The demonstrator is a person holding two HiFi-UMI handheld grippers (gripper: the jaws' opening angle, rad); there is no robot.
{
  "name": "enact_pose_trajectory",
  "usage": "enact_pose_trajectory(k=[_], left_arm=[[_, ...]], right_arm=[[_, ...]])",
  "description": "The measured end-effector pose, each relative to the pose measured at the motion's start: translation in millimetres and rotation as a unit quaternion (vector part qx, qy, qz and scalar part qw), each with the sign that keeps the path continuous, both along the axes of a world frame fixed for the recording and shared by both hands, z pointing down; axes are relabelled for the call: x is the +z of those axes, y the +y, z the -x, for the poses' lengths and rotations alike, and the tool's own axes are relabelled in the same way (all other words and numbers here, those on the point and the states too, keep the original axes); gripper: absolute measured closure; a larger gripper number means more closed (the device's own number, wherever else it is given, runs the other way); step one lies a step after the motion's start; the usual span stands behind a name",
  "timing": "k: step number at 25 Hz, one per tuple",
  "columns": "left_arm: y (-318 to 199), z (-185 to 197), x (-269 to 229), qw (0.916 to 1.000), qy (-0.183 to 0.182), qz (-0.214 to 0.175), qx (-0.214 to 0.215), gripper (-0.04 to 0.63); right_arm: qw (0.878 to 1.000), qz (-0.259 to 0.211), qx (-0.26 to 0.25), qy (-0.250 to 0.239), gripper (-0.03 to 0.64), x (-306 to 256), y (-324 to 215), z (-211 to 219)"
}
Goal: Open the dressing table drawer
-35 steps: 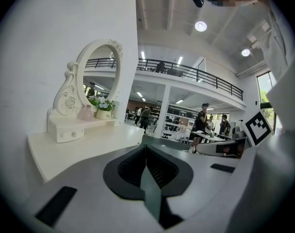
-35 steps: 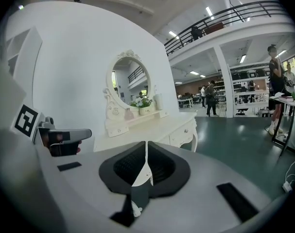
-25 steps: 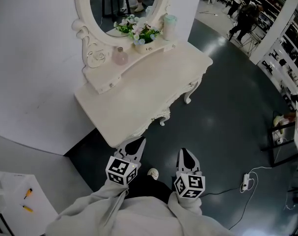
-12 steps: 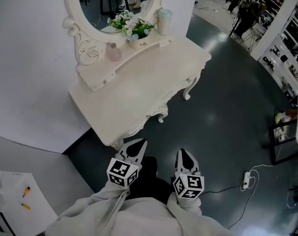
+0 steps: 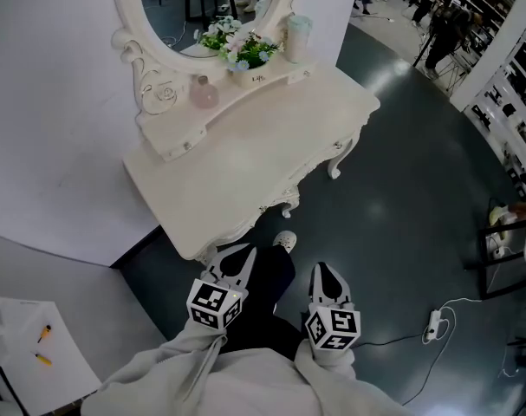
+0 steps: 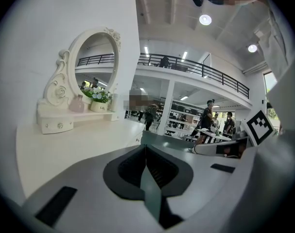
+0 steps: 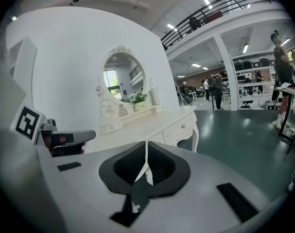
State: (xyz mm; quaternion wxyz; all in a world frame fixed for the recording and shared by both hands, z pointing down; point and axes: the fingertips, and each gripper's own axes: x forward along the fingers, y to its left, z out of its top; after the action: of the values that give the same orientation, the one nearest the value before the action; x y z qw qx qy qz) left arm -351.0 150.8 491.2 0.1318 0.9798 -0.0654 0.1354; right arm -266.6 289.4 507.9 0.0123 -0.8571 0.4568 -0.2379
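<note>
The cream dressing table (image 5: 245, 167) stands against the white wall, just ahead of me and to the left. Its front drawers (image 7: 182, 126) are closed, with small knobs; in the head view only their carved front edge (image 5: 332, 148) shows. My left gripper (image 5: 237, 256) is shut and empty, its tips close to the table's near corner. My right gripper (image 5: 324, 271) hangs beside it over the dark floor, also shut and empty. In the left gripper view the left gripper (image 6: 146, 147) points across the tabletop (image 6: 79, 144). In the right gripper view the right gripper (image 7: 147, 144) points along the table's front.
On the table's back shelf stand an oval mirror (image 5: 202, 7), flowers (image 5: 241, 48), a pink bottle (image 5: 204, 94) and a cup (image 5: 297, 35). My shoe (image 5: 284, 241) is on the floor by the table. A power strip with cable (image 5: 433, 321) lies right; a white desk (image 5: 24, 354) is at lower left.
My foot has stepped forward towards the table's front. Both grippers stay shut and side by side, and have sunk a little.
</note>
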Motion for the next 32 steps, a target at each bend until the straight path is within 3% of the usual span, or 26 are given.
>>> enact_pose_trajectory(k=[23,32], left_arm=[[-69.8,-171.0,-36.3,0.9988,0.022,-0.031,0.032,0.58],[-100.8,-231.1,-42.4,0.9988,0.029,-0.019,0.036,0.58]], right_arm=[[0.999,-0.028,0.027,0.015,0.578,-27.8,-69.9,-169.5],[0.999,-0.022,0.026,0.016,0.578,-34.0,-102.7,-224.0]])
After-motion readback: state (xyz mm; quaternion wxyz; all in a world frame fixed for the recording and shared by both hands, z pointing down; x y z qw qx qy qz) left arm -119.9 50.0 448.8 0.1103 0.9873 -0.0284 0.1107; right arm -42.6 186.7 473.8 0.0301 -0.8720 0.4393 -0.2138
